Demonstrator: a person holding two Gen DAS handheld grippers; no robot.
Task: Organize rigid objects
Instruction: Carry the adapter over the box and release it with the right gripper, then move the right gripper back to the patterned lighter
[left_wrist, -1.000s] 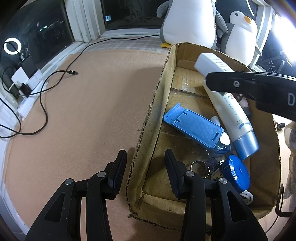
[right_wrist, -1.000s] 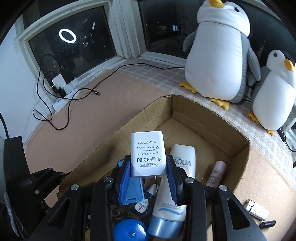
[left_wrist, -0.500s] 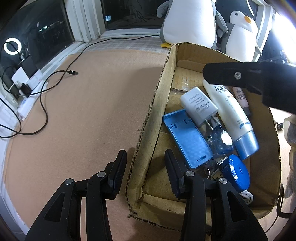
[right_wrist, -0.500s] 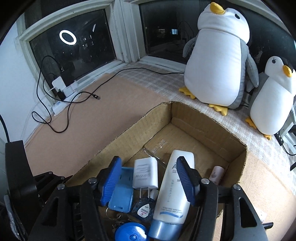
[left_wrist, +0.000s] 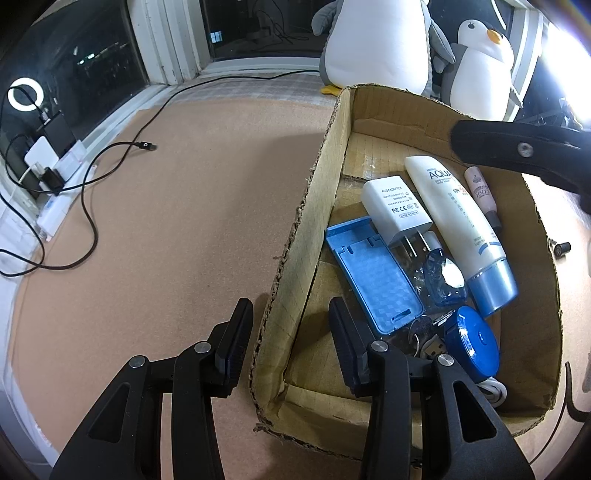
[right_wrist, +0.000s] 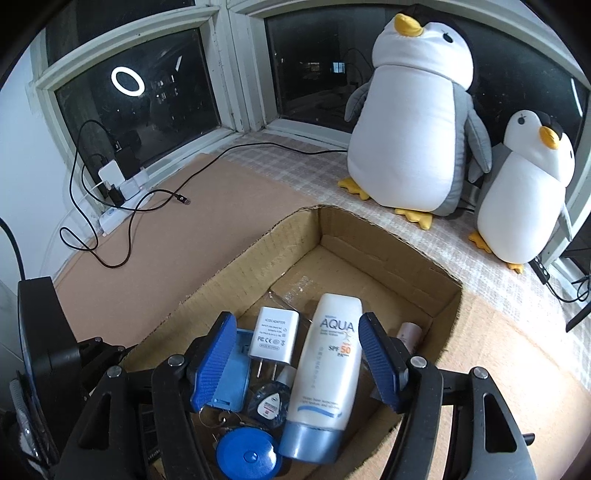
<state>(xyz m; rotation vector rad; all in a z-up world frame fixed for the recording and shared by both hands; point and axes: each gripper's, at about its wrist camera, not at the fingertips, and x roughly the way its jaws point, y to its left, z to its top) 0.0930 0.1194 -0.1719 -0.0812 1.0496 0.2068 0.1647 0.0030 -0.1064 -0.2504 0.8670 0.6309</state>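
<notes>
Surface: a tan cork-like mat (left_wrist: 177, 206) covers a window ledge; toward the windows it gives way to a pale checked cloth (right_wrist: 317, 162). Dark window panes (right_wrist: 147, 85) reflect a ring light (right_wrist: 127, 81). Two plush penguins, large (right_wrist: 413, 122) and small (right_wrist: 524, 192), stand on the cloth beyond an open cardboard box (left_wrist: 321, 192). At the far left a power strip (right_wrist: 118, 210) with plugs feeds a black cable (left_wrist: 88, 206) that loops across the mat.

Box contents: a white adapter (left_wrist: 395, 206) lies on the upper end of a blue case (left_wrist: 376, 273), prongs toward a clear blue bottle (left_wrist: 443, 280). Beside it lies a sunscreen tube (left_wrist: 458, 229), cap toward the near wall, then a slim pink tube (left_wrist: 480, 188). A round blue case (left_wrist: 474, 343) and keys (left_wrist: 421, 332) sit nearest the camera.

Left gripper (left_wrist: 288, 343): jaws closed on the box's left wall, one finger outside, one inside. Right gripper (right_wrist: 299, 358): above the box, jaws opening, nothing gripped; adapter and tube lie below the gap.

Obscured: the keys and a white cord (left_wrist: 491, 391) are partly hidden by the left gripper's fingers; a small dark object (left_wrist: 561, 248) outside the box is unidentifiable; the upper right of the left view is washed out by glare.
</notes>
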